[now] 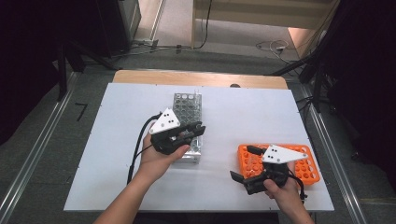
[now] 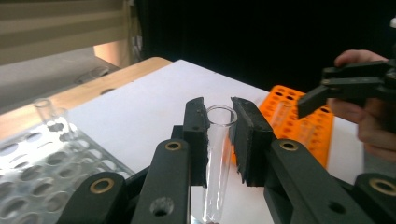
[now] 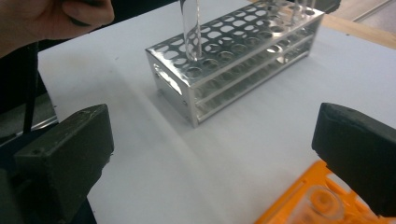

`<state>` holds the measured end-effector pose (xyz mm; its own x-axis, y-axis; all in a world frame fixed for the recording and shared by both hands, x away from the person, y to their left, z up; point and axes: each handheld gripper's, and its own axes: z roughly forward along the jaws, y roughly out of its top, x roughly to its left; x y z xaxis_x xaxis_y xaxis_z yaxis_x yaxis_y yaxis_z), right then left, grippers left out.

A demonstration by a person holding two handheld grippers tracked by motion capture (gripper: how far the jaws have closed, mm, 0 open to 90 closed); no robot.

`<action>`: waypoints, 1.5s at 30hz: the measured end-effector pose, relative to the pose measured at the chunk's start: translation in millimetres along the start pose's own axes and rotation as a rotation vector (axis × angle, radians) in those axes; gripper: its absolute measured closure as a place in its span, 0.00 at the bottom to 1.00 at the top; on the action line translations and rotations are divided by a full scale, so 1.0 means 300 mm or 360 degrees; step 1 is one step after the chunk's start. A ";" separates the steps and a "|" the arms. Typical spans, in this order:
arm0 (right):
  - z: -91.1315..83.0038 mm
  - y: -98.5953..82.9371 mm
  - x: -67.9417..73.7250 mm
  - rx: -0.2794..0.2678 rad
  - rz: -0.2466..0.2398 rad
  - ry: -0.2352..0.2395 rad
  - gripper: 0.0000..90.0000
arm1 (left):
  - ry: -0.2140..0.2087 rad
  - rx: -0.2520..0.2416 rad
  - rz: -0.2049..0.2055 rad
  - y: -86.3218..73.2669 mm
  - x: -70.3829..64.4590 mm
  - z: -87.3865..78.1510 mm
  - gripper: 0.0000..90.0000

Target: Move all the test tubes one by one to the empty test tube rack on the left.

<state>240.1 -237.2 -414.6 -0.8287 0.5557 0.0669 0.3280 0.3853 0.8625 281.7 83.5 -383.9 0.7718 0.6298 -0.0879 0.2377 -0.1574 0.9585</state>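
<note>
High view: white table (image 1: pixel 116 154), largest; metal rack (image 1: pixel 187 108) mid-table, orange rack (image 1: pixel 306 170) near right. Left gripper (image 2: pixel 219 135) hangs over the metal rack's near end, jaws clamped on a clear tube (image 2: pixel 216 172), held upright with its tip just above a hole (image 3: pixel 193 72), likely for seating. Right gripper (image 1: pixel 243 163) waits at the orange rack's left edge, jaws wide, empty, probably for the next tube.

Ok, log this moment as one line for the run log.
left gripper: shut on glass tube, over metal rack | right gripper: open, empty, beside orange rack
</note>
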 end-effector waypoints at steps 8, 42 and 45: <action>-0.012 -0.015 -0.024 -0.0005 0.0012 0.0011 0.00 | 0.0084 -0.0020 -0.0036 0.034 0.083 0.028 0.83; -0.015 -0.030 -0.042 0.0013 0.0006 0.0017 0.00 | 0.0413 -0.0057 -0.0081 0.071 0.298 0.241 0.83; -0.015 -0.031 -0.043 0.0015 0.0004 0.0018 0.00 | 0.0418 -0.0059 -0.0092 0.063 0.307 0.254 0.83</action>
<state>245.6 -251.4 -421.3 -0.8329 0.5483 0.0751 0.3344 0.3906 0.8577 402.3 80.6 -394.5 0.5768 0.8135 -0.0738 0.2512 -0.0907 0.9637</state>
